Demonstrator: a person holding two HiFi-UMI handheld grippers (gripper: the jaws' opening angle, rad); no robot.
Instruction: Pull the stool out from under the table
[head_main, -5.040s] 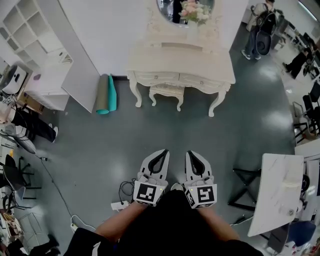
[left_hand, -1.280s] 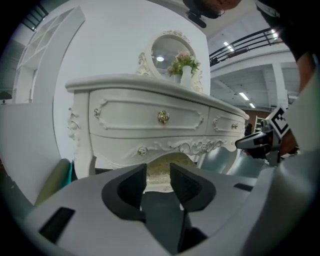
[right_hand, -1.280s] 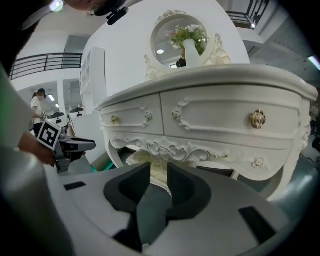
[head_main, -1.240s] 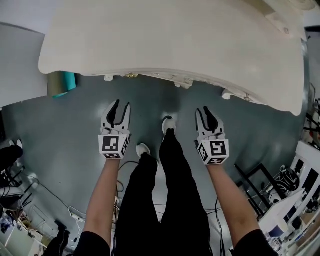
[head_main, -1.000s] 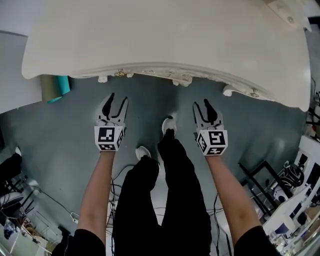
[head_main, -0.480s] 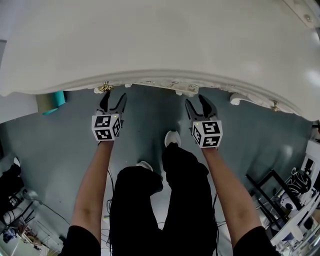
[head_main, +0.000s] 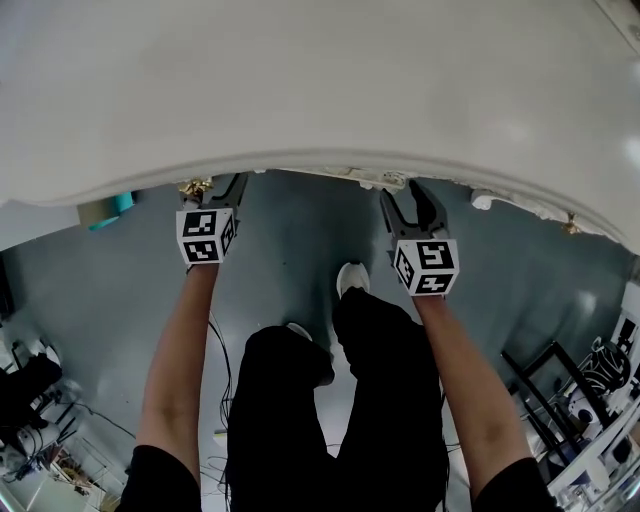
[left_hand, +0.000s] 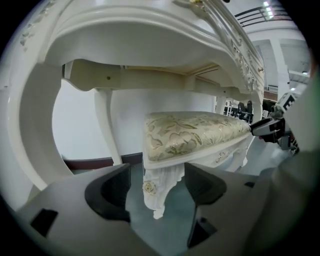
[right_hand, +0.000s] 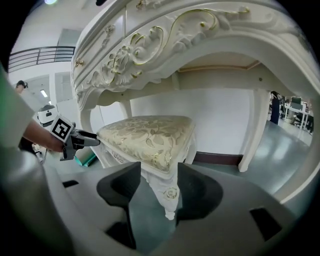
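Since a second ago both tools have gone forward under the surface (head_main: 320, 90) edge. The stool (left_hand: 195, 132) stands straight ahead beneath it, one front leg lined up with each tool's gap, untouched. The left tool (left_hand: 155, 192) is opening its jaws; the right tool (right_hand: 152, 192) has its jaws apart, empty. The surface's carved legs flank the stool.

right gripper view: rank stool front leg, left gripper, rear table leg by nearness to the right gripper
1. stool front leg, centre foreground
2. left gripper, at left, jaws opening, gripping nothing
3. rear table leg, far right
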